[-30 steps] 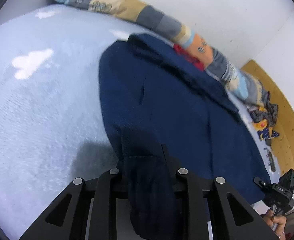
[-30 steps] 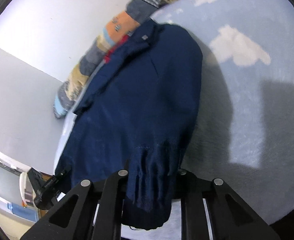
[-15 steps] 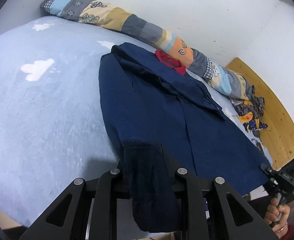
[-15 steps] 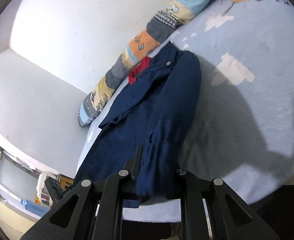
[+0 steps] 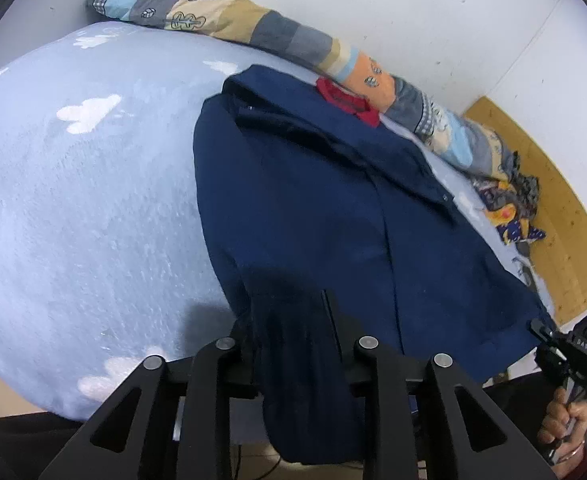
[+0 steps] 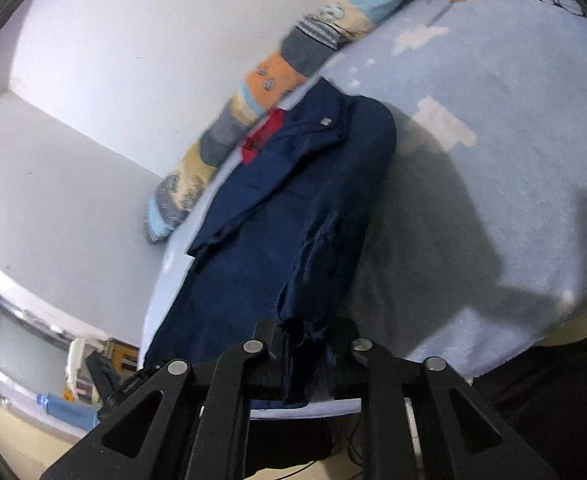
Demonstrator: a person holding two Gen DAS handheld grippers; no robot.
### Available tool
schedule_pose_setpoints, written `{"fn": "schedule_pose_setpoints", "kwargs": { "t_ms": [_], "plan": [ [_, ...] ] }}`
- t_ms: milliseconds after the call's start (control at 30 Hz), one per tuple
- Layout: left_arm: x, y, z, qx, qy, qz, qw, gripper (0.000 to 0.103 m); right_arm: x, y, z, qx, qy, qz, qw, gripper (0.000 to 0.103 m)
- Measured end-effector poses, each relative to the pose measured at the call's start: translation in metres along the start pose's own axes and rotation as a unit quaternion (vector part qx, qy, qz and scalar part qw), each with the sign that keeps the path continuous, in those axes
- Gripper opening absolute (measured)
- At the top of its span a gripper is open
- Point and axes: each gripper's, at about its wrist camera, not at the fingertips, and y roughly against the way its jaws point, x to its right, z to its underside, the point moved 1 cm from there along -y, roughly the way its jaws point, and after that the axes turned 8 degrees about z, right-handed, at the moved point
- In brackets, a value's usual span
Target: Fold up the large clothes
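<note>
Left wrist view shows the left gripper (image 5: 293,344) clamped on a bunched fold of the navy jacket (image 5: 325,208), the dark cloth hanging down between its jaws toward the camera. Beyond it the jacket lies spread on the pale blue bed cover (image 5: 85,208), collar at the far end, with a red lining (image 5: 347,96) showing at the neck. A long patchwork bolster (image 5: 277,36) runs along the white wall behind the collar, and a small heap of patterned clothes (image 5: 509,204) sits at the far right by a wooden board (image 5: 553,216). At the near right edge a hand (image 5: 561,428) holds the right gripper (image 5: 533,326) at the jacket's near right corner.

Right wrist view shows the right gripper (image 6: 307,344) closed on a gathered bit of the jacket's (image 6: 277,220) hem, the fabric puckered and frayed at the jaws. The jacket stretches away toward the bolster (image 6: 261,88), and the bed cover (image 6: 473,160) lies bare to the right with white cloud patches. The left gripper (image 6: 101,372) is at the near left.
</note>
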Motion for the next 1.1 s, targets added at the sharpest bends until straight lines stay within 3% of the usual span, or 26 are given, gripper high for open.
{"fn": "schedule_pose_setpoints", "kwargs": {
  "t_ms": [100, 167, 200, 333, 400, 433, 467, 500, 633, 800, 967, 1100],
  "plan": [
    [-0.001, -0.01, -0.001, -0.013, 0.019, -0.013, 0.9997, 0.037, 0.011, -0.01, 0.001, -0.008, -0.027, 0.012, 1.0, 0.02],
    [-0.004, -0.019, -0.004, -0.023, 0.04, -0.027, 0.9986, 0.061, 0.016, -0.016, 0.002, -0.013, -0.041, 0.024, 0.999, 0.024],
    [-0.008, -0.023, -0.003, -0.027, 0.055, -0.036, 0.9975, 0.066, 0.019, -0.021, 0.002, -0.019, -0.05, 0.031, 0.998, 0.029],
    [-0.015, -0.033, -0.005, -0.039, 0.084, -0.042, 0.9948, 0.069, 0.024, -0.032, 0.004, -0.02, -0.061, 0.047, 0.997, 0.031],
    [-0.013, -0.032, -0.006, -0.029, 0.082, -0.038, 0.9954, 0.068, 0.023, -0.035, 0.005, -0.015, -0.06, 0.05, 0.997, 0.031],
    [-0.013, -0.032, -0.005, -0.026, 0.079, -0.04, 0.9958, 0.059, 0.022, -0.036, 0.006, -0.014, -0.057, 0.049, 0.997, 0.022],
    [-0.012, -0.03, -0.006, -0.021, 0.071, -0.046, 0.9962, 0.034, 0.021, -0.037, 0.006, -0.013, -0.051, 0.047, 0.998, 0.014],
    [-0.012, -0.03, -0.005, -0.022, 0.066, -0.046, 0.9965, 0.02, 0.016, -0.037, 0.006, -0.008, -0.037, 0.049, 0.998, 0.009],
    [-0.011, -0.02, -0.005, -0.006, 0.062, -0.021, 0.9979, 0.018, 0.004, -0.03, 0.007, 0.012, -0.014, 0.035, 0.999, 0.008],
    [-0.003, 0.006, -0.009, 0.031, 0.047, 0.003, 0.9984, 0.017, -0.004, -0.015, 0.001, 0.028, -0.035, -0.033, 0.998, 0.008],
    [0.013, 0.052, -0.021, 0.085, 0.036, 0.025, 0.9954, 0.017, -0.019, 0.013, -0.008, 0.049, -0.038, -0.086, 0.994, 0.008],
    [0.025, 0.087, -0.008, 0.111, 0.01, 0.039, 0.993, 0.017, -0.03, 0.033, -0.007, 0.057, -0.012, -0.099, 0.993, 0.008]
  ]
}}
